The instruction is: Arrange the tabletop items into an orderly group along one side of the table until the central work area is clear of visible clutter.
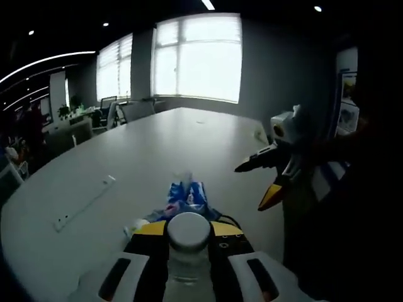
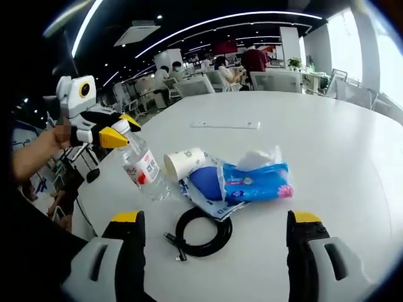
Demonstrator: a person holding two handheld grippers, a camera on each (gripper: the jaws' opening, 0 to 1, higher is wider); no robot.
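A clear water bottle with a red-and-white label leans over the white table, and my left gripper is shut on its neck. In the left gripper view, the bottle's white cap sits between my left gripper's yellow-tipped jaws. Right of the bottle lie a paper cup on its side, a blue tissue pack on a plastic bag, and a coiled black cable. My right gripper stands open just short of the cable, and my right gripper enters from the right in the left gripper view.
A flat white strip lies farther out on the table, and the strip is at the left in the left gripper view. Office chairs and people are beyond the table's far edge. Bright windows stand behind.
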